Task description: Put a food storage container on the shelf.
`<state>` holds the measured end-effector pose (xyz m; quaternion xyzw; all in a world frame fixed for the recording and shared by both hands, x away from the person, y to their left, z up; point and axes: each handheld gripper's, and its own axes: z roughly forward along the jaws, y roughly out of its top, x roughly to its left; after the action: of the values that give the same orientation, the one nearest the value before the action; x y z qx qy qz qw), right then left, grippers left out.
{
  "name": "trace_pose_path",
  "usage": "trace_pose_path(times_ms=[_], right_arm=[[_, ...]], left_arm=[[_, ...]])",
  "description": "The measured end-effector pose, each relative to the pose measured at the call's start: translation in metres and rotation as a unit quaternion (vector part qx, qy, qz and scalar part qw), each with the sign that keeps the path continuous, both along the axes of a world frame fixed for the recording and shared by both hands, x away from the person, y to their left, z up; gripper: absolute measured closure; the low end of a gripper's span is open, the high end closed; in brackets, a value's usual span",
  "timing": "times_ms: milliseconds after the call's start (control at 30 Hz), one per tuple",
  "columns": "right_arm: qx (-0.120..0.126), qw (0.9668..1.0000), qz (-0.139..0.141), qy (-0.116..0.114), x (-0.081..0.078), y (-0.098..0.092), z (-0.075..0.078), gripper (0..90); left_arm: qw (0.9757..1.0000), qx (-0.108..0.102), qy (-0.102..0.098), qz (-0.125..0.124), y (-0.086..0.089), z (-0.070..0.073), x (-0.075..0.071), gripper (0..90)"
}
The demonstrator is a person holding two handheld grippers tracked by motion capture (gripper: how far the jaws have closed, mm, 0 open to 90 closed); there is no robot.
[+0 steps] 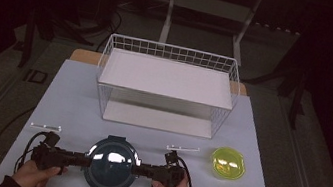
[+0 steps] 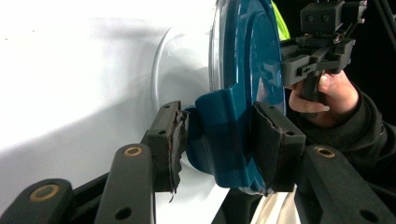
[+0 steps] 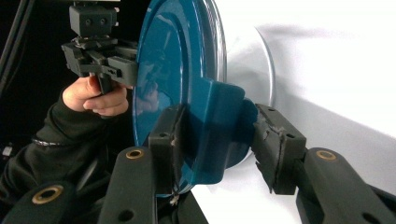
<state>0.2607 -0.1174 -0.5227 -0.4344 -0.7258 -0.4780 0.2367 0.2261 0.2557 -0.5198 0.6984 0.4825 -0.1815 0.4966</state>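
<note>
A round container with a glossy dark blue lid sits on the white table near the front edge, between my two grippers. A blue tab sticks out from each side of the lid. My left gripper comes in from the left; in the left gripper view its jaws press on both faces of the left tab. My right gripper comes in from the right, and in the right gripper view its pads lie against the right tab. Each view shows the other hand and gripper beyond the lid.
A white wire basket rack with two shelves stands at the back middle of the table. A small yellow-green round container sits to the right of my right gripper. The white table top ends close behind my hands.
</note>
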Motion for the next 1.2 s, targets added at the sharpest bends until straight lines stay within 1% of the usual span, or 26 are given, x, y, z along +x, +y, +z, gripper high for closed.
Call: trace_pose_path(times_ms=[33,100,200,233,300,433,533,600,667,833,900,1000,1200], right_arm=[[-0.001,1.0,-0.002,-0.001,-0.001,0.001,0.001,55.1],[-0.008,0.9999,-0.004,-0.009,-0.004,0.002,0.005,55.4],[-0.005,0.9999,-0.006,-0.011,-0.006,0.002,0.005,56.0],[-0.004,0.9999,-0.007,-0.01,-0.006,0.002,0.005,56.1],[-0.003,0.9999,-0.011,-0.005,-0.006,0.002,0.005,56.2],[-0.004,0.9999,-0.01,0.003,-0.007,0.001,0.006,56.4],[-0.003,0.9999,-0.012,0.008,-0.006,-0.001,0.005,56.4],[-0.005,0.9999,-0.014,0.006,-0.006,-0.002,0.006,56.4],[0.001,0.9998,-0.018,0.003,-0.005,-0.003,0.01,56.4],[0.006,0.9996,-0.026,-0.006,-0.003,-0.01,0.02,56.4],[0.009,0.9994,-0.03,-0.015,-0.003,-0.012,0.025,56.4],[0.011,0.9991,-0.036,-0.02,-0.001,-0.016,0.031,56.4],[0.013,0.9986,-0.039,-0.033,0.001,-0.024,0.047,56.4]], left_arm=[[1.0,0.002,0.004,0.002,-0.001,0.001,-0.001,54.7],[1.0,0.004,0.002,0.002,-0.001,0.002,-0.003,55.0],[1.0,0.006,0.003,-0.002,-0.001,0.004,-0.005,55.6],[1.0,0.003,0.007,0.001,-0.001,0.004,-0.006,55.7],[1.0,0.005,0.008,0.0,-0.001,0.004,-0.006,55.9],[0.9998,0.002,0.013,0.011,-0.003,0.006,-0.006,56.1],[0.9999,0.007,0.009,0.009,-0.005,0.01,-0.004,56.3],[0.9999,0.007,0.009,0.008,-0.006,0.012,-0.002,56.3],[0.9999,0.007,0.008,0.006,-0.008,0.017,-0.001,56.4],[1.0,0.006,-0.006,0.005,-0.014,0.03,0.005,56.5],[0.9999,0.005,-0.009,0.004,-0.016,0.034,0.007,56.5],[0.9999,0.002,-0.013,0.003,-0.02,0.039,0.01,56.6],[0.9997,-0.008,-0.024,0.0,-0.027,0.054,0.015,56.8]])
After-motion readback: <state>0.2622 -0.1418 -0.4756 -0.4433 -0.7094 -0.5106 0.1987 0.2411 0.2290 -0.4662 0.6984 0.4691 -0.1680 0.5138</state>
